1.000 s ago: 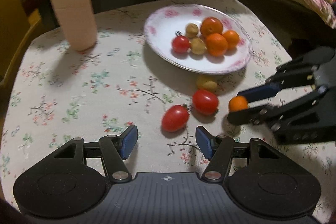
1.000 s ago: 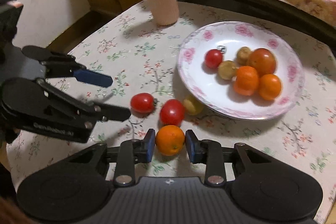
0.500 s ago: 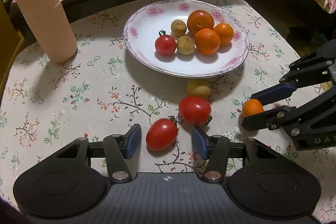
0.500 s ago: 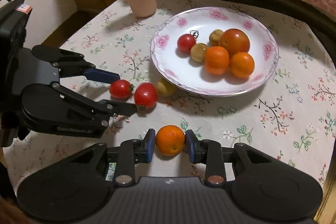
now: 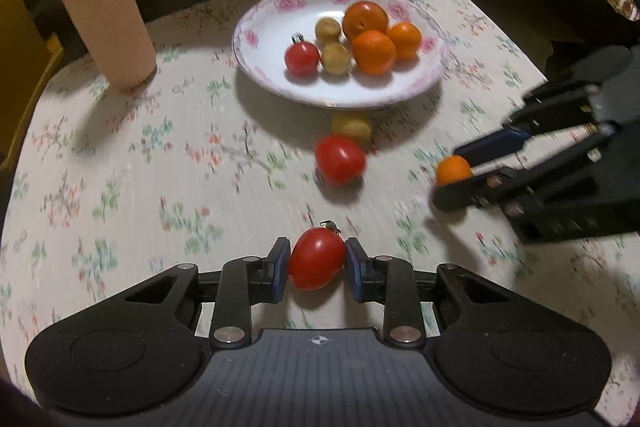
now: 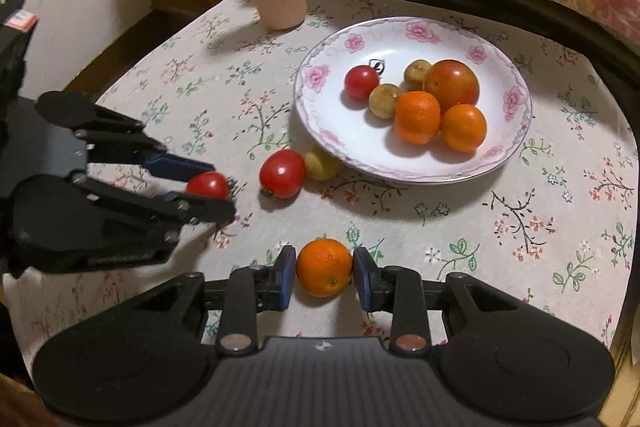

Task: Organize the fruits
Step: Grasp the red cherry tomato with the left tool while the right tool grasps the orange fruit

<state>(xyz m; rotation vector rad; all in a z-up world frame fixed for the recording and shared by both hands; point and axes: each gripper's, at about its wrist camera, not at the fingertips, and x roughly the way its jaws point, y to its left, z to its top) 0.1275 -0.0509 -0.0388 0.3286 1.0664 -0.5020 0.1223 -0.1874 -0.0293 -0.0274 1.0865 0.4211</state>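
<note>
The left gripper (image 5: 317, 264), spread a second ago, is closing its jaws on a tomato (image 5: 317, 264), seemingly gripped now, near the table's (image 5: 120, 163) front edge; the right gripper (image 6: 324, 268) keeps pinching an orange (image 6: 324, 268), so both can go to the plate (image 6: 516, 131).

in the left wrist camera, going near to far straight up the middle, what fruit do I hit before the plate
Red tomato between the closing left gripper pads → second red tomato on the cloth → small yellowish fruit at the plate's near rim.
</note>
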